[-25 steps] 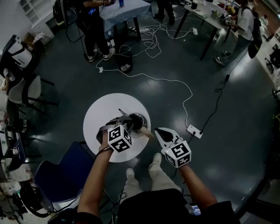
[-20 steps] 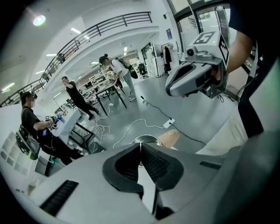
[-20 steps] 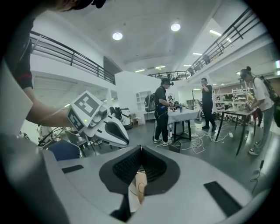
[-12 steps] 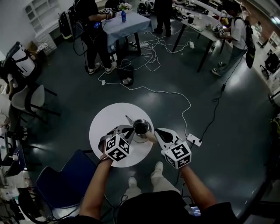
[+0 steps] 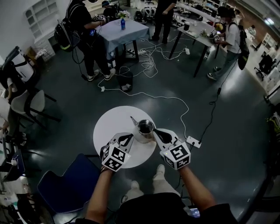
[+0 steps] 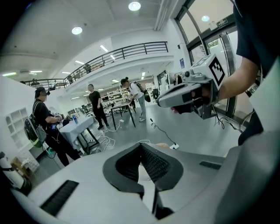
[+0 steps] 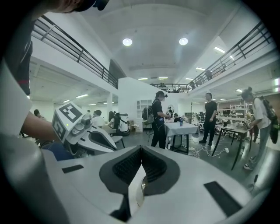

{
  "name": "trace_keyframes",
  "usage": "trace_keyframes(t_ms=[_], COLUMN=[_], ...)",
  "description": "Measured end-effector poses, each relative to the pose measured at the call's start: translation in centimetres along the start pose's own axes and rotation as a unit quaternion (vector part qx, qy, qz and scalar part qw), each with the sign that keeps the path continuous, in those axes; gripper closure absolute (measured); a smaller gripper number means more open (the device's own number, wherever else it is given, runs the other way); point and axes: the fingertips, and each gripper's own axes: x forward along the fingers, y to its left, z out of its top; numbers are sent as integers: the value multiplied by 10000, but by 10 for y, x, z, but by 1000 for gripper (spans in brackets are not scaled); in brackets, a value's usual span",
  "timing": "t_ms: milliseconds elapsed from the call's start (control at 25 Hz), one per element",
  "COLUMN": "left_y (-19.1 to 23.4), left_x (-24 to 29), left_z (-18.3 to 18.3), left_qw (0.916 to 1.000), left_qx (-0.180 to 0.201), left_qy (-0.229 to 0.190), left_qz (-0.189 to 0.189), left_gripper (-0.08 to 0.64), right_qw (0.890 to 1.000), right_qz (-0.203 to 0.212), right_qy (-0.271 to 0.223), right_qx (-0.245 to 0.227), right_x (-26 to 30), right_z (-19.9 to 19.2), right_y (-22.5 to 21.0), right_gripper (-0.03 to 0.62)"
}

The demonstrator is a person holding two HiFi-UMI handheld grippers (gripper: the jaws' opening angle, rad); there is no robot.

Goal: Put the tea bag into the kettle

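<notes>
Kettle (image 5: 145, 130) upright on round white bench (image 5: 113, 126), top open, spout pointing away from person. Tea bag: cannot tell where. Left gripper (image 5: 127, 138) just left of kettle, jaws together, nothing between. Right gripper (image 5: 158, 132) just right of kettle, jaws together, empty. Blue chair (image 5: 65, 183) left of kettle, beside bench.

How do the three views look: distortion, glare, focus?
Head view: fisheye bend, dim, sheen on the dark floor, kettle sharp. Left gripper view: round black vignette, ceiling lights blown out. Right gripper view: same vignette and glare.
</notes>
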Motion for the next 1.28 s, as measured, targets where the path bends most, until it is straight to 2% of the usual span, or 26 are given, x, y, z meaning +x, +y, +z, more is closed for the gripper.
trace_keyframes(t_ms=[360,680,880,1280], left_y=[-18,-23,-20,-33], left_x=[-69,-108,-132,-152], left_z=[-4,-13,-11,9], left_qw=[9956,9926,9910,9851], left_qx=[-17,-15,-60,-295], left_qy=[-935,-1208,-1332,-1692], left_qz=[3,-105,-136,-91], left_gripper=[543,543,543,543], right_qw=[9995,9983,9976,9962], right_qz=[-222,-442,-519,-576], right_qy=[-237,-356,-409,-503], right_qx=[-62,-115,-207,-426], right_x=[-10,-17,-21,-49], right_z=[18,25,43,59], right_y=[61,99,118,128], right_gripper=[574,574,574,574])
